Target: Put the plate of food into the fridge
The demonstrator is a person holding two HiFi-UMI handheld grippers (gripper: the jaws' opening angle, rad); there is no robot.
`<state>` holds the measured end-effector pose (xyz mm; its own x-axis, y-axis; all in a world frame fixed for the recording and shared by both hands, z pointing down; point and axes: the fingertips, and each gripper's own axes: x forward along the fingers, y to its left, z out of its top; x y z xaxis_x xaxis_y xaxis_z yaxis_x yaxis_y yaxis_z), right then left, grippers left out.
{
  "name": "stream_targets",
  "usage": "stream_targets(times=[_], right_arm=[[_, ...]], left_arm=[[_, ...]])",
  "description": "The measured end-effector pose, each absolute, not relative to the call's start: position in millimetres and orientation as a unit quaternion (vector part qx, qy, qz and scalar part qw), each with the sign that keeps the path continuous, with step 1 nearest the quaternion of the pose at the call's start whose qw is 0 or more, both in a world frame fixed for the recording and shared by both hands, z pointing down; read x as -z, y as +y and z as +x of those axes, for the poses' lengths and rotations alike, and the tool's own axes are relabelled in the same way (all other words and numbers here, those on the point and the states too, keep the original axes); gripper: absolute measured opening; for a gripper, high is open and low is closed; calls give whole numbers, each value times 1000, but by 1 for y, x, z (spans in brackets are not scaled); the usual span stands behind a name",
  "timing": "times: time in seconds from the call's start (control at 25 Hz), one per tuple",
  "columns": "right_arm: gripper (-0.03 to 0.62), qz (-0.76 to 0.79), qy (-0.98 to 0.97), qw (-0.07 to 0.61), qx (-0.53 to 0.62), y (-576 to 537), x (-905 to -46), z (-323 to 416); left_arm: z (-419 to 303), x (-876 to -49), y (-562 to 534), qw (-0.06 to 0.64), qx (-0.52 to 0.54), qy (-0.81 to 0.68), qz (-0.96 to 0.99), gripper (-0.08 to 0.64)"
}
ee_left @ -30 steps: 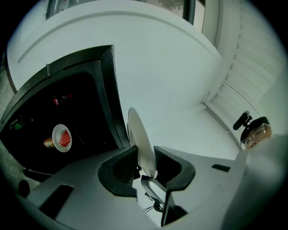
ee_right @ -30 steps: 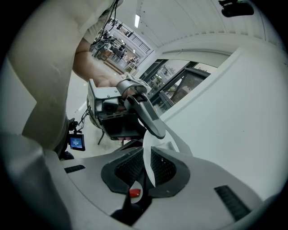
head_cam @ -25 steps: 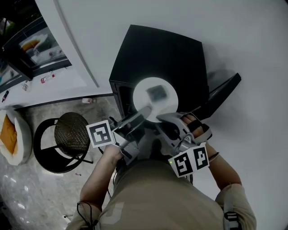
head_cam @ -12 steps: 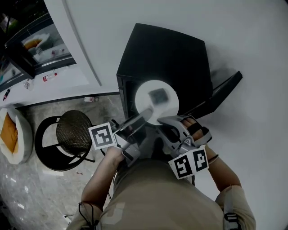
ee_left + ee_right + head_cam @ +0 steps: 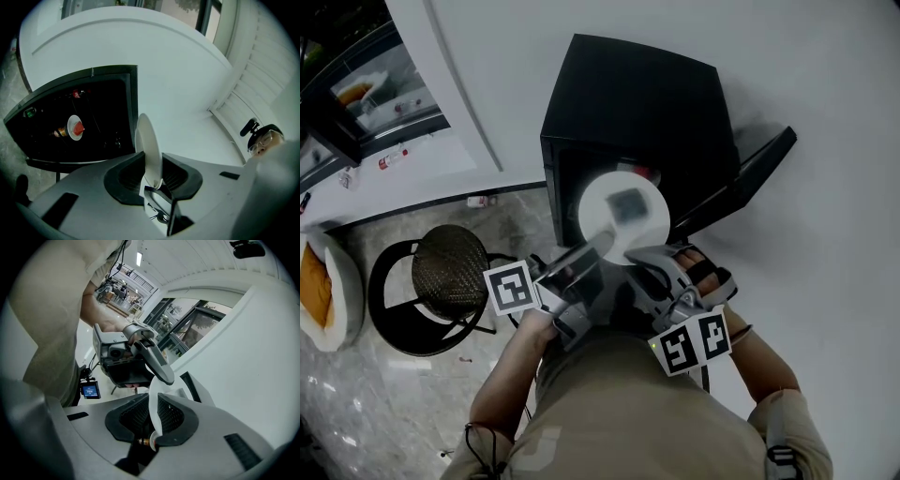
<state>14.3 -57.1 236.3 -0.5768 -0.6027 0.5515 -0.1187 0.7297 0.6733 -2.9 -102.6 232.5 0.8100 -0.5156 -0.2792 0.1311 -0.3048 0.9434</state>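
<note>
A white plate point(image 5: 609, 228) carrying a dark piece of food point(image 5: 628, 203) hangs level in front of the open black fridge point(image 5: 637, 94). My left gripper point(image 5: 592, 249) pinches the plate's near-left rim. Its jaws have just been closing, with the rim point(image 5: 148, 145) between them. My right gripper point(image 5: 651, 255) is shut on the near-right rim point(image 5: 154, 397). In the left gripper view, my left gripper point(image 5: 152, 174) faces the dark fridge interior point(image 5: 101, 117), where a small dish with something red point(image 5: 75, 127) stands. The right gripper point(image 5: 155, 417) looks across at the left one.
The fridge door point(image 5: 741, 178) hangs open to the right of the plate. A black stool with a woven seat point(image 5: 442, 272) stands on the floor to the left. A small bottle point(image 5: 478, 201) lies by the white wall base. An orange cushion point(image 5: 311, 281) sits at far left.
Both grippers and the plate have shifted a little toward the fridge's open front. The plate's far edge now overlaps the opening, and a red item inside shows beyond it.
</note>
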Motion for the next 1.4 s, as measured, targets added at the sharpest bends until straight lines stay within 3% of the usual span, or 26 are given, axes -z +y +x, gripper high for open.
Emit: stream_targets(times=[0.76,1.24,1.4], right_arm=[[58,212,-865,387,238,-16,-239,57],[91,226,-894,323,212,27,-218,87],[91,250,-911,270,187,43,-200,98]], left_arm=[[41,-241,-65,618,313,-92,715,72],[68,-235,-26,626,319,-73,708,66],[75,-230,-11,619,315,-80,715,63]])
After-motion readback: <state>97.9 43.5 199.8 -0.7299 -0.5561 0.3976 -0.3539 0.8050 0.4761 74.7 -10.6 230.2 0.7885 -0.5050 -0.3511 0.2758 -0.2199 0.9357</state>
